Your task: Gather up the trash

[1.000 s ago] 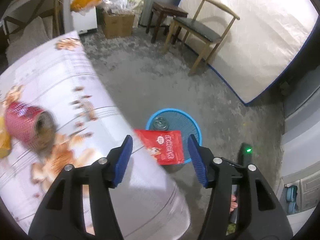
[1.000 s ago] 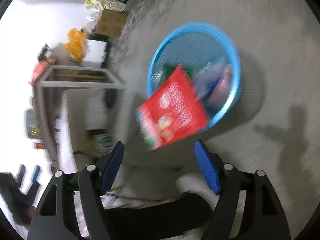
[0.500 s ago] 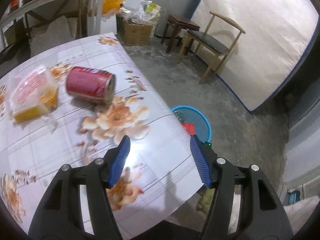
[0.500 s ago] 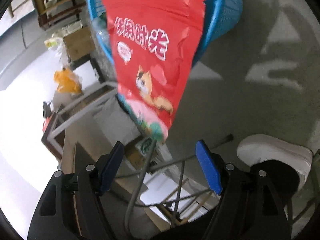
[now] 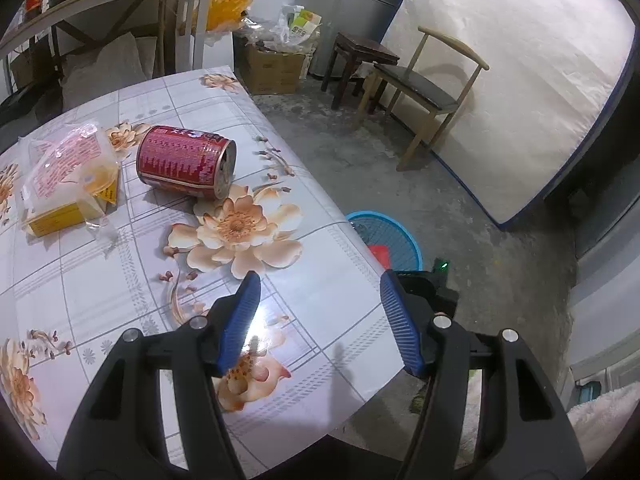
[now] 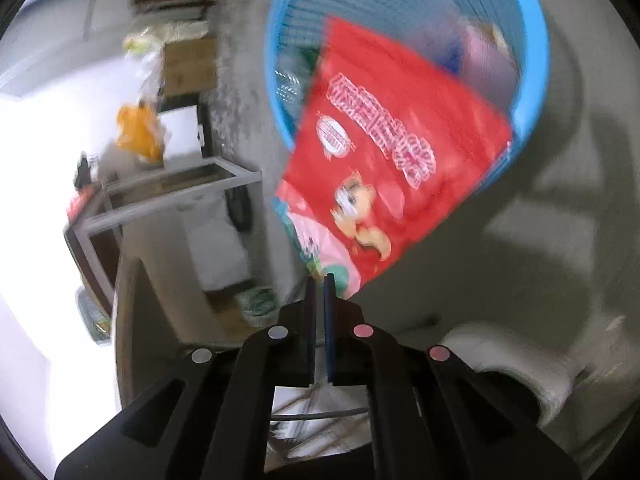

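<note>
Wrapper [image 5: 68, 176] and can [image 5: 184, 162] wait on table [image 5: 320, 280], our left gripper [image 5: 320, 312] wide and empty, aimed for next pick. Right gripper [image 6: 319, 284]: jaws just closed to slit; red bag [image 6: 392, 160] hangs over basket [image 6: 536, 40] rim, pinch unclear.

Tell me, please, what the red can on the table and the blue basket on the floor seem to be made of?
Red can: likely thin metal, glossy print, with a silvery rim and top. Blue basket: apparently molded plastic, with thin ribs forming a slatted wall.

Red snack bag [image 6: 392, 168] tilted over blue basket [image 6: 532, 60] rim, red can [image 5: 184, 162] lying on its side
</note>
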The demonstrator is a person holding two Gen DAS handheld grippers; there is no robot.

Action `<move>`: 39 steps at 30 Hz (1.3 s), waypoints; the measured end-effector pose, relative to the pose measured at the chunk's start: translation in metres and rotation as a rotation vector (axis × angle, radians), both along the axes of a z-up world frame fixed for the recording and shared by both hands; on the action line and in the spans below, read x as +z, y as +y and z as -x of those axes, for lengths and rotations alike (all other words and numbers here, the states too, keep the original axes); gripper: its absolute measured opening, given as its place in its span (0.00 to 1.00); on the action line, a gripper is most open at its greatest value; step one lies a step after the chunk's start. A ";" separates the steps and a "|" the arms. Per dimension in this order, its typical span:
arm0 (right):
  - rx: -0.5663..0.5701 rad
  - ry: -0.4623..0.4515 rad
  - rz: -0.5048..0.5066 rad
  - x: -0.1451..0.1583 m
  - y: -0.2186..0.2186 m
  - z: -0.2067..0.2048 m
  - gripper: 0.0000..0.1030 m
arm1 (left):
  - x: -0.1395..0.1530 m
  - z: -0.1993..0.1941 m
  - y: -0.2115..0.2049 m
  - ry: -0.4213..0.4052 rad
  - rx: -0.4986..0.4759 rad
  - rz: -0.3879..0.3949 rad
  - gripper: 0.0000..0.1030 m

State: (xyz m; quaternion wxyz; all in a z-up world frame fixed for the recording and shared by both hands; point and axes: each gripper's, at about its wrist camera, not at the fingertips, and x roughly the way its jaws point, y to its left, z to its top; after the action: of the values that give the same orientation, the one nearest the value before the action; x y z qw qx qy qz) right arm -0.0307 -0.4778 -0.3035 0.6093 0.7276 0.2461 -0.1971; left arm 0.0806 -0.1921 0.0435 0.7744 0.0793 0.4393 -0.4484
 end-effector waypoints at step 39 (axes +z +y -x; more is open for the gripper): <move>-0.004 0.099 0.169 0.032 -0.058 0.031 0.03 | -0.002 -0.006 0.013 0.007 0.013 0.016 0.57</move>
State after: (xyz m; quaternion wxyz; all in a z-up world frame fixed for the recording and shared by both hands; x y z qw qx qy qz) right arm -0.0614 -0.5355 -0.2719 0.6552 0.6636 0.2567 -0.2541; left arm 0.0869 -0.1795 0.0416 0.7763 0.0687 0.4391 -0.4470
